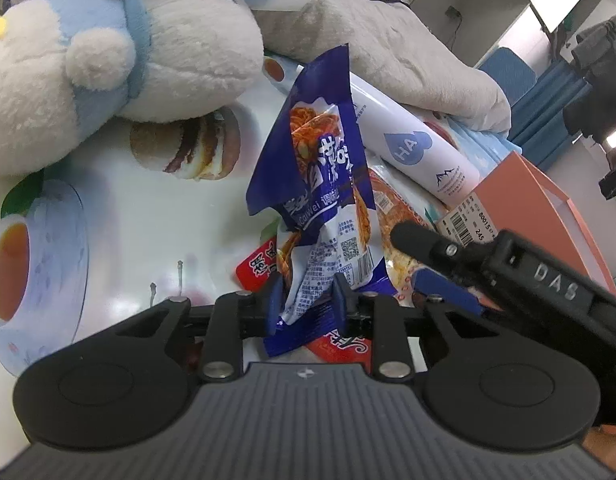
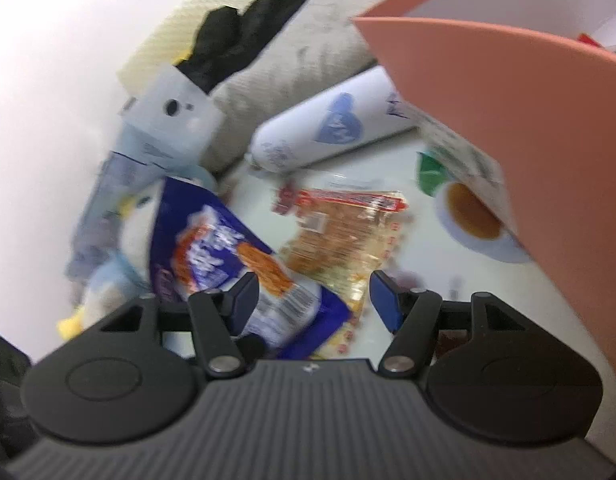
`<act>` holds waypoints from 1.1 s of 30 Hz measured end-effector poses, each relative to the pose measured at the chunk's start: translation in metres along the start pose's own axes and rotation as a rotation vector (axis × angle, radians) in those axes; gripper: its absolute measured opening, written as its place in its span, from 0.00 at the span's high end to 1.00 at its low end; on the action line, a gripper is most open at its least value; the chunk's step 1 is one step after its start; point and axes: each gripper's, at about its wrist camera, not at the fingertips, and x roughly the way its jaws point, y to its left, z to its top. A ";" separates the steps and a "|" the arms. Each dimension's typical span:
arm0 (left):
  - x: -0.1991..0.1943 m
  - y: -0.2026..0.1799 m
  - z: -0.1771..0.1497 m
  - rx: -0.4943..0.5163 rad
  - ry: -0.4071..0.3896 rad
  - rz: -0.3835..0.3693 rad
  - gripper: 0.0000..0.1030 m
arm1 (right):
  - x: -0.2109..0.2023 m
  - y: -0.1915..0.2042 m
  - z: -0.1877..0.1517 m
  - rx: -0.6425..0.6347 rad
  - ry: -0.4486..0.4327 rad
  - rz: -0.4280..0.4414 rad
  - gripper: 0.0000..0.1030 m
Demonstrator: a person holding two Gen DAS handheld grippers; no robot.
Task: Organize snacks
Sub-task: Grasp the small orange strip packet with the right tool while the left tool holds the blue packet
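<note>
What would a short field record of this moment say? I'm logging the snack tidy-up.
left gripper: shut on blue snack packet, packet standing upright
right gripper: open, nothing between its pads
clear orange snack packet: flat on the table
white tube: lying beside the pink box
plush toy: behind the snacks

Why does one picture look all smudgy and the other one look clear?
The right wrist view is smeared by motion blur: the blue snack packet and the white bottle have soft edges and unreadable print. The left wrist view is sharp, so the blue snack packet shows its barcode, though the fisheye lens bends the picture's edges and the white table shines with glare.
</note>
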 end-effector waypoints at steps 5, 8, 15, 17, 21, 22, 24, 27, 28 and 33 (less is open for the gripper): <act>-0.001 0.003 0.000 -0.014 -0.008 -0.004 0.72 | 0.005 0.009 0.007 -0.034 -0.030 -0.053 0.37; -0.002 0.004 -0.001 -0.014 -0.014 0.000 0.72 | 0.013 0.017 0.012 -0.115 -0.063 -0.161 0.37; -0.009 0.009 -0.004 -0.033 -0.029 0.008 0.73 | 0.038 0.016 0.026 -0.166 -0.074 -0.250 0.37; -0.011 0.011 -0.005 -0.040 -0.029 0.009 0.73 | 0.044 0.016 0.029 -0.194 -0.065 -0.282 0.39; -0.011 0.013 -0.005 -0.044 -0.031 0.005 0.73 | 0.051 0.020 0.027 -0.262 -0.038 -0.286 0.29; -0.011 0.013 -0.005 -0.043 -0.031 0.005 0.73 | 0.054 0.023 0.025 -0.298 -0.023 -0.290 0.24; -0.010 0.012 -0.005 -0.044 -0.032 0.006 0.73 | 0.058 0.028 0.025 -0.348 0.007 -0.284 0.19; -0.010 0.013 -0.006 -0.047 -0.035 0.003 0.73 | 0.066 0.033 0.026 -0.436 0.063 -0.271 0.18; -0.010 0.014 -0.006 -0.049 -0.036 0.001 0.73 | 0.069 0.035 0.025 -0.471 0.079 -0.273 0.18; -0.011 0.013 -0.008 -0.050 -0.045 0.003 0.73 | 0.070 0.039 0.023 -0.538 0.110 -0.242 0.35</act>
